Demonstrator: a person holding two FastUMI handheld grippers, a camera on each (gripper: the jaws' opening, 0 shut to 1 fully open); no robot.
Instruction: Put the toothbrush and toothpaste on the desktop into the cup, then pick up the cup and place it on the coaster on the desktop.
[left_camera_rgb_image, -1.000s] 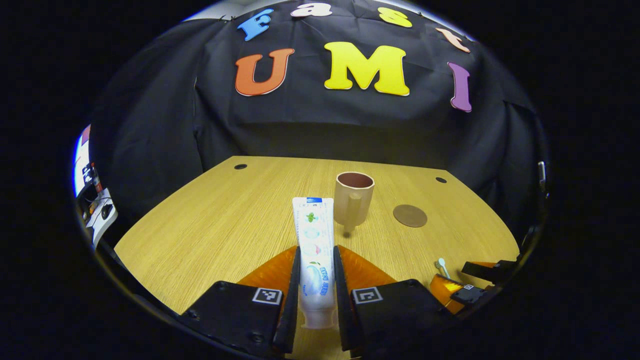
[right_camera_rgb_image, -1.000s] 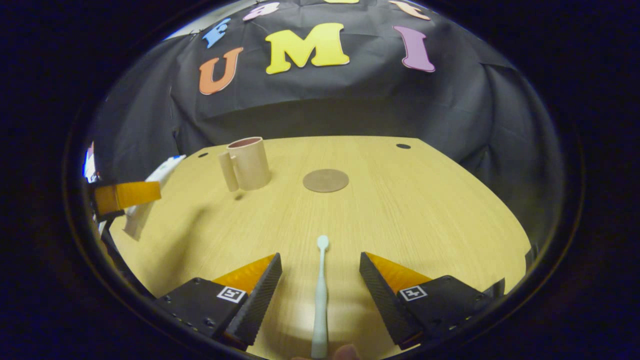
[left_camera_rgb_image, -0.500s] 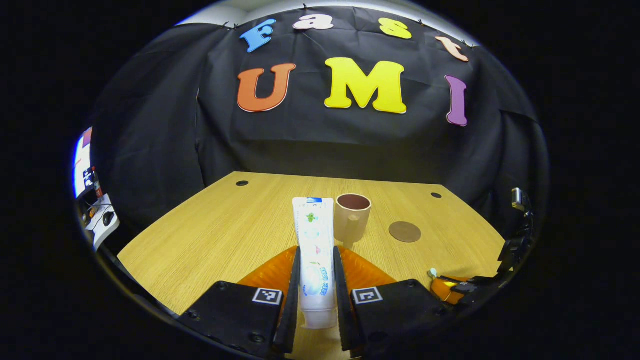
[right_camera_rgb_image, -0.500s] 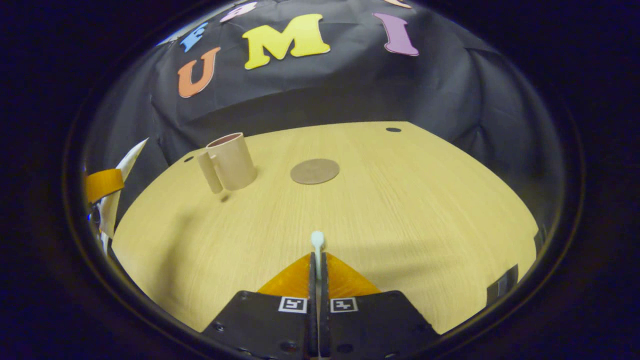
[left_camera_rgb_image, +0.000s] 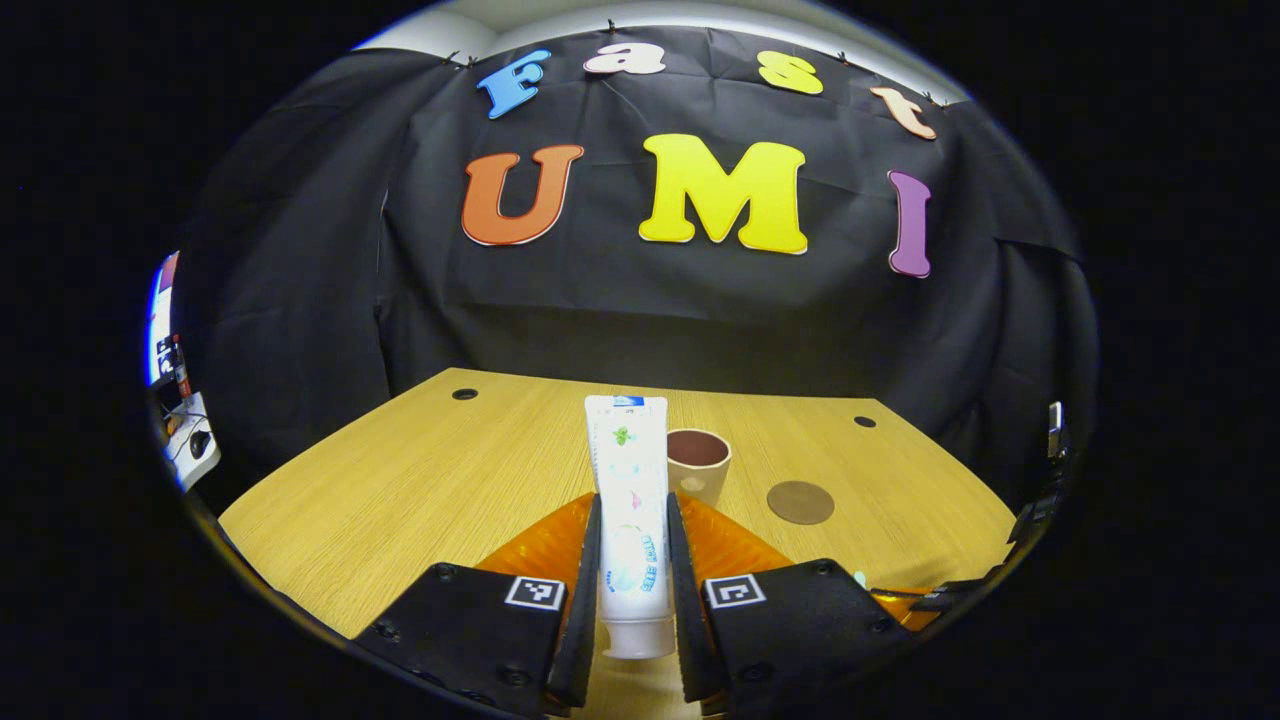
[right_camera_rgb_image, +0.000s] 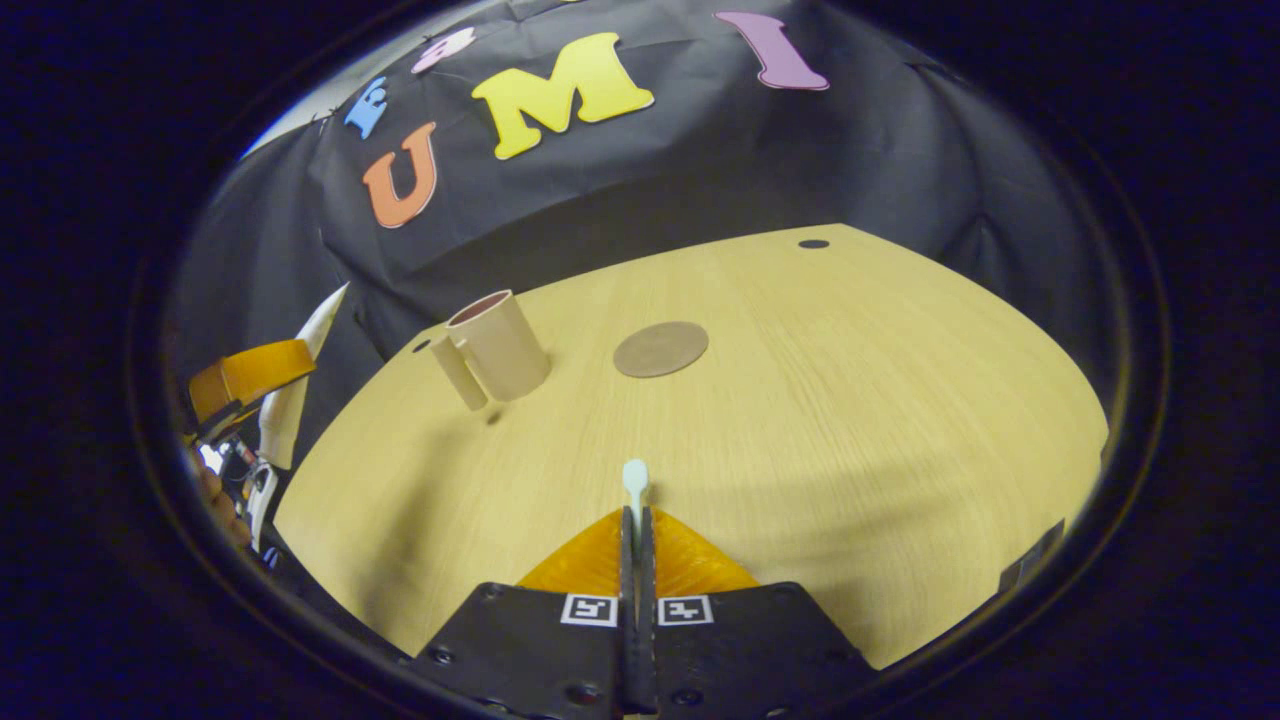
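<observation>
fingers (left_camera_rgb_image: 588, 560) of the left gripper (left_camera_rgb_image: 632, 520) pressed in from both sides on the toothpaste (left_camera_rgb_image: 628, 480), tube gripped about midway with its cap end back near the camera and its flat crimped end standing up past the fingertips. held level and pointing forward over the near part of the desktop (left_camera_rgb_image: 440, 470), tube clear of the wood. beyond it, just to the tube's right, the cup (left_camera_rgb_image: 697, 462) standing upright and open-mouthed on the table; farther right, apart from the cup, the round flat coaster (left_camera_rgb_image: 800, 502).

right gripper (right_camera_rgb_image: 636, 525) pinched nearly flat together on the toothbrush (right_camera_rgb_image: 635, 480), handle clamped between both fingers and the small head poking out just past the tips. tilted a little, aimed across the desktop (right_camera_rgb_image: 820, 400), brush apparently lifted off the surface, though hard to be sure from this angle. cup (right_camera_rgb_image: 497, 345) well ahead and to the left, handle turned toward the camera; coaster (right_camera_rgb_image: 661, 348) beside it to the right, not touching. at the far left edge, the left gripper (right_camera_rgb_image: 270, 375) seen from the side, raised beside the table edge with the toothpaste (right_camera_rgb_image: 300, 375) angled upward in it.
</observation>
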